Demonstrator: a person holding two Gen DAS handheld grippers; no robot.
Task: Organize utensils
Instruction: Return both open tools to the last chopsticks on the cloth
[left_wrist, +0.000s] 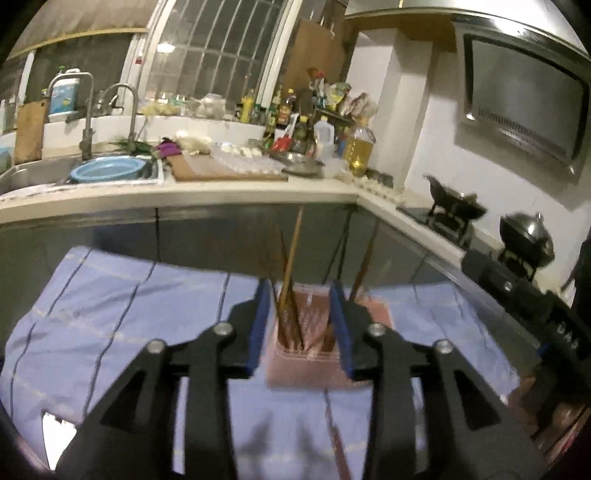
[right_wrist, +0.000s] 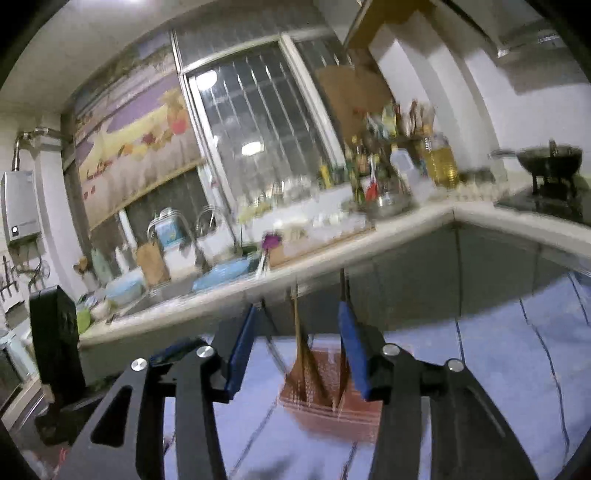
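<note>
Left tool (left_wrist: 300, 325): jaws apart, blue pads either side of the holder in view, touching nothing that can be seen.
Right tool (right_wrist: 295, 354): jaws apart too, nothing between the pads; in the left wrist view its black body shows at the right edge, with white lettering too blurred to read.
Holder (left_wrist: 314, 354): a reddish perforated box on the cloth, straight ahead of both tools; its lower front is partly hidden behind the pads.
Chopsticks (left_wrist: 291, 266): several brown sticks stand in the holder, leaning, tips above the counter edge; the count is unclear from blur. One more dark stick seems to lie on the cloth near the bottom of the left wrist view, cut off by the frame.
Cloth (left_wrist: 110, 295): pale blue with dark stripes, covering the table, rumpled at the left.
Sink (left_wrist: 33, 173): far left on the counter, with two taps and a blue basin (left_wrist: 107, 170) beside it.
Cutting board (left_wrist: 221, 170): flat on the counter, right of the basin.
Bottles (left_wrist: 288, 114): a crowd in the corner; labels are unreadable. A large oil bottle (left_wrist: 360, 147) stands at the right of them.
Wok (left_wrist: 454, 206): on the stove, further right; a lidded pot (left_wrist: 528, 236) just beyond.
Heater (right_wrist: 20, 206): grey box on the wall, far left in the right wrist view; markings illegible.
</note>
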